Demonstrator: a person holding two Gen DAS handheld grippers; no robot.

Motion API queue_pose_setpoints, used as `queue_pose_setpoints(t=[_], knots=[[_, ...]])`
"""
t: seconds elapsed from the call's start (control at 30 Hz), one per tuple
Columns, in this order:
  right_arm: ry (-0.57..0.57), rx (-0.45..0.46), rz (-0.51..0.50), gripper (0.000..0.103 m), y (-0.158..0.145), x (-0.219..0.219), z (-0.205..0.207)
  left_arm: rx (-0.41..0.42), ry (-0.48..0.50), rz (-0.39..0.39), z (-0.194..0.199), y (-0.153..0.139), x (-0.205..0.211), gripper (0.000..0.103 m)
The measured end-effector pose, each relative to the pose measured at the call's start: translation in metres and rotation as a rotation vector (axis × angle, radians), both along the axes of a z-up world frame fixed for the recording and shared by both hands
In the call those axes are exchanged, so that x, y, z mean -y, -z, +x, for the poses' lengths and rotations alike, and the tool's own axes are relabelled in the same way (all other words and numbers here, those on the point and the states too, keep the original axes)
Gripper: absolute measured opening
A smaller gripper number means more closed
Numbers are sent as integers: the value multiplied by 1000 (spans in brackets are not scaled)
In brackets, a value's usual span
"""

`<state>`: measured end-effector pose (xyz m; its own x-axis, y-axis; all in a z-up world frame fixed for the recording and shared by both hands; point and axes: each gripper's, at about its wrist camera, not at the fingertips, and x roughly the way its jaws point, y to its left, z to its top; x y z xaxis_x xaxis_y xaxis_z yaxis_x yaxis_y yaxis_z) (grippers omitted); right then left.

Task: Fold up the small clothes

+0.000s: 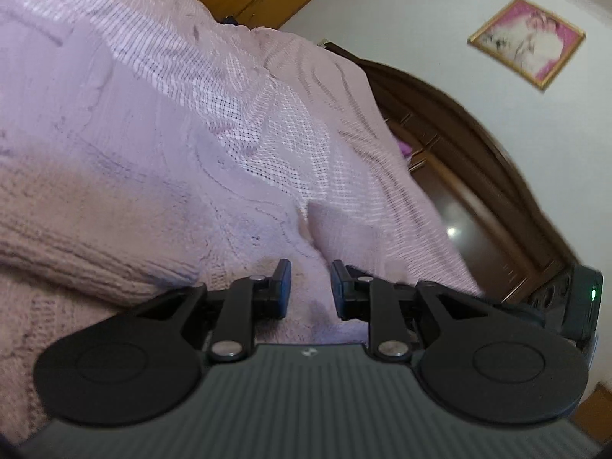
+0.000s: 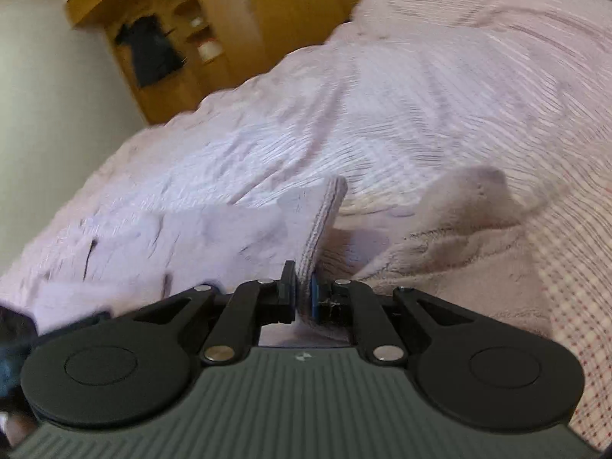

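The left gripper hangs just over a pink knit sweater. Its two fingers stand apart with a gap between them, and nothing is caught in the gap. It is let go, holding nothing. The sweater fills the low left part of the left wrist view. A thick ribbed band of the sweater runs across the left side, and a fold of it rises just past the fingers. Under the sweater lies a pink bedspread with a small checked weave. It covers the bed and slopes up to the top of the view.

Behind the bed there is a dark wooden headboard with a shiny panel. On the pale wall above it hangs a picture in a gold frame.

The right gripper is pinched tight on the pink knit sweater. A ribbed edge of the sweater stands up between the two pads and rises away from them. More of the sweater lies in a soft heap to the right, on the pink bedspread. At the far left, a yellow wooden cupboard stands against the wall, with something dark hanging in it. Both views are a bit blurry.
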<state>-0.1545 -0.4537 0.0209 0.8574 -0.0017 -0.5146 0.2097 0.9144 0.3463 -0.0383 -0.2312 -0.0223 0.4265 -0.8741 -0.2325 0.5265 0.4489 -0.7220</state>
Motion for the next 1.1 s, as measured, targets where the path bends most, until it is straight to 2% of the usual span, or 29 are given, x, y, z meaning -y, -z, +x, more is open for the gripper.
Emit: queue_pose_setpoints(t=[0.07,0.13,0.23,0.3,0.33,0.4,0.53,0.57,0.63,0.7,0.77,0.87,0.93,1.0,1.03,1.1], knots=[[-89,-8,-47,7,0,-9,2,-23,17,-47,2,2,-3,36],[-171,-2,-81,7,4,-10,-3,-46,34,-90,4,4,-6,40],[-256,50,-106,8,4,-13,-24,-51,39,-101,3,4,-8,41],[-280,47,-144,9,8,-15,-31,-41,44,-91,1,3,-7,43],[-289,59,-166,14,11,-16,-31,-38,50,-86,1,2,-6,45],[-299,69,-202,16,13,-21,-30,-38,61,-77,1,1,-4,46],[-318,68,-344,21,11,-38,-36,-70,75,-106,5,4,-6,49],[-323,74,-398,22,12,-44,-39,-85,83,-131,6,5,-9,53],[-335,90,-519,27,17,-55,-43,-138,105,-247,9,12,-18,63],[-352,107,-650,28,21,-67,-52,-176,115,-342,9,19,-26,66],[-367,122,-772,29,25,-78,-58,-165,85,-302,3,14,-28,66],[-388,156,-910,32,26,-91,-67,-102,14,-126,-15,-6,-20,67],[-406,169,-912,34,24,-92,-70,-95,-6,-53,-18,-14,-12,66],[-404,162,-905,37,23,-89,-69,-102,-19,-13,-17,-18,-7,66],[-403,160,-904,39,23,-87,-69,-105,-26,-1,-16,-19,-6,60],[-413,160,-888,43,20,-81,-71,-92,-44,63,-16,-22,-4,27]])
